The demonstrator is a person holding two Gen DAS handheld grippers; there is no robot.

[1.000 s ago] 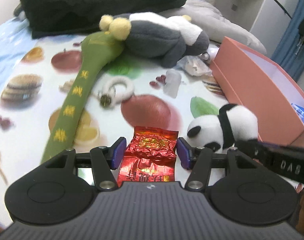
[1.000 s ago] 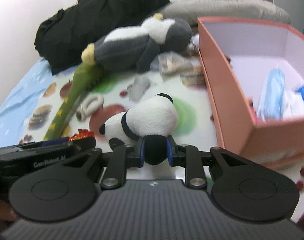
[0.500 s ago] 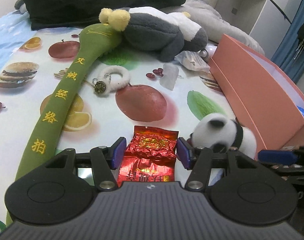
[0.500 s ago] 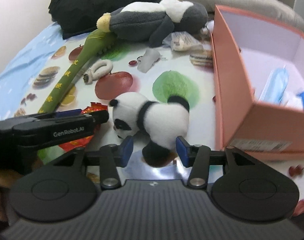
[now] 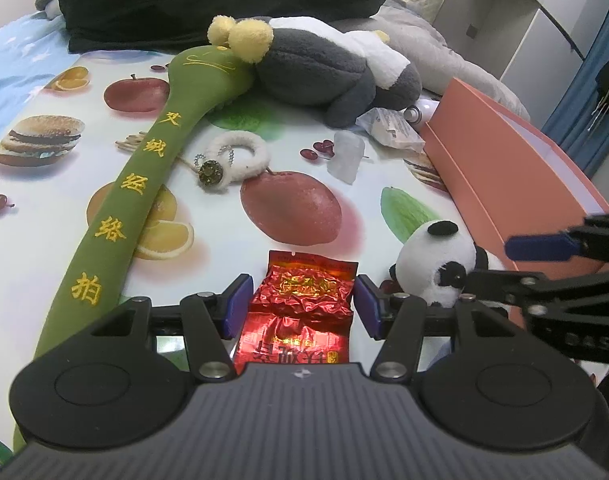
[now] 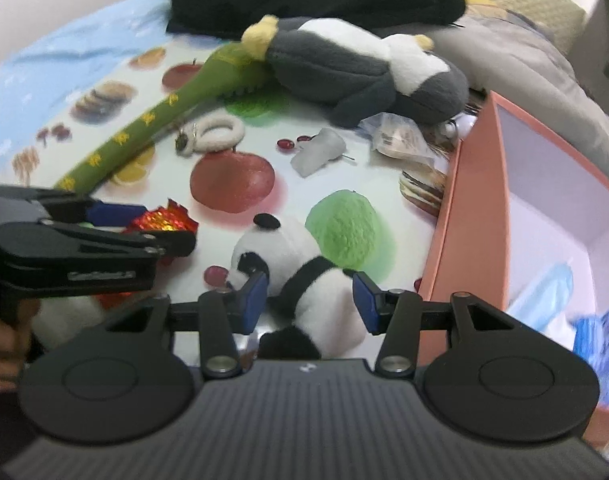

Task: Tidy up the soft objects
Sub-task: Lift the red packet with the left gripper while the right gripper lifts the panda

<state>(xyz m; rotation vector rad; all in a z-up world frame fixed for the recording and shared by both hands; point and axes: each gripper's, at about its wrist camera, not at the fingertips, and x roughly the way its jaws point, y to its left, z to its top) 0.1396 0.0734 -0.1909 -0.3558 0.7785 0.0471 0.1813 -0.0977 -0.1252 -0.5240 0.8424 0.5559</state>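
Right claw (image 6: 309,302): apart, straddling panda plush (image 6: 304,276) on bed | long axis oblique, head up-left | pink box (image 6: 484,208) right | Left claw (image 5: 298,306): apart around red foil packet (image 5: 300,312).

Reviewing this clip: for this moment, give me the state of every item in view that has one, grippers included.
left gripper: open, jaws either side of the red foil packet.
red foil packet: crumpled, flat on the cloth, not clamped.
right gripper: open, straddling the panda.
small panda plush: lying on its side, not gripped.
pink box: open, lidless, some blue items inside.
green plush stick: lying flat.
grey plush: lying down.
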